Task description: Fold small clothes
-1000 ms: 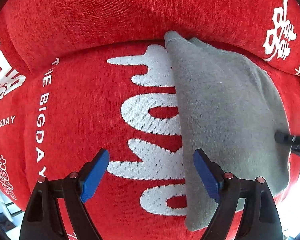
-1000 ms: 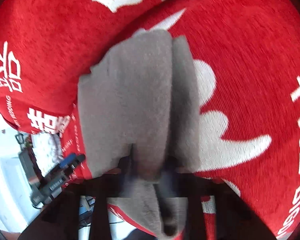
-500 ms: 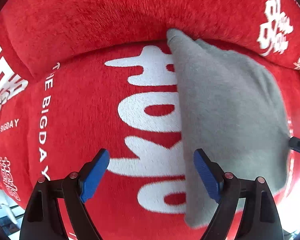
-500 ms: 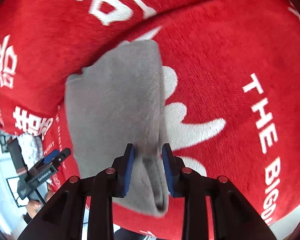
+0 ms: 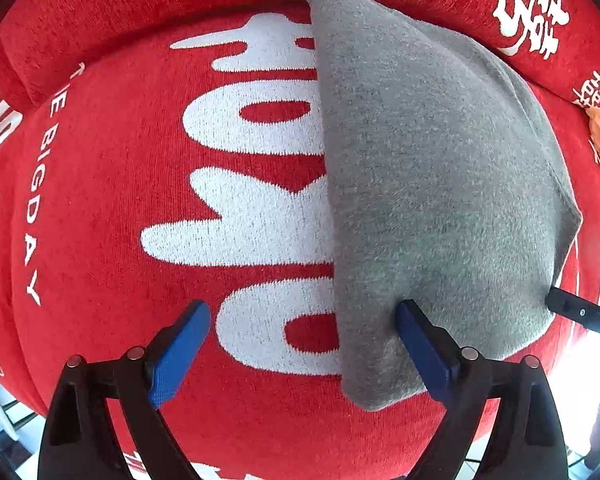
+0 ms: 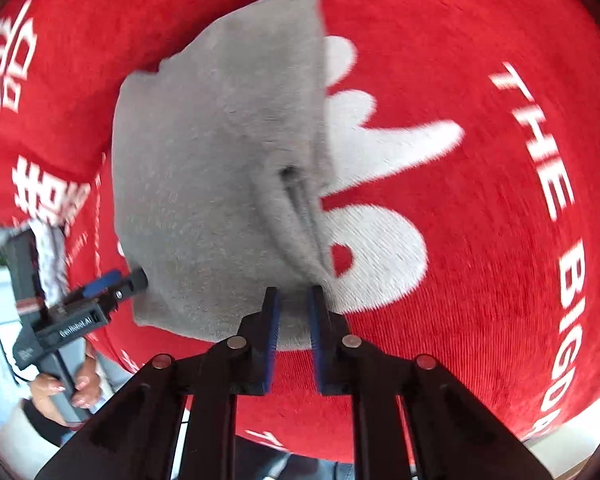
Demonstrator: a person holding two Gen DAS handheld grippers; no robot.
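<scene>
One fold looks done: the grey garment [image 5: 432, 184] lies doubled on the red printed cushion cover [image 5: 100, 184], more folding likely left. The left gripper [image 5: 300, 344] gapes wide, one pad touching the cloth's near edge. The right gripper [image 6: 292, 312] is nearly closed, apparently pinching the garment's near corner.

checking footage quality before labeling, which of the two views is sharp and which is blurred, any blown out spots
Left wrist view: sharp, knit of the grey garment and red cover crisp; bottom right corner blown out white. Right wrist view: motion-blurred, lettering smeared, garment fuzzy, though the right gripper itself is sharp. Both bulge with fisheye distortion.
</scene>
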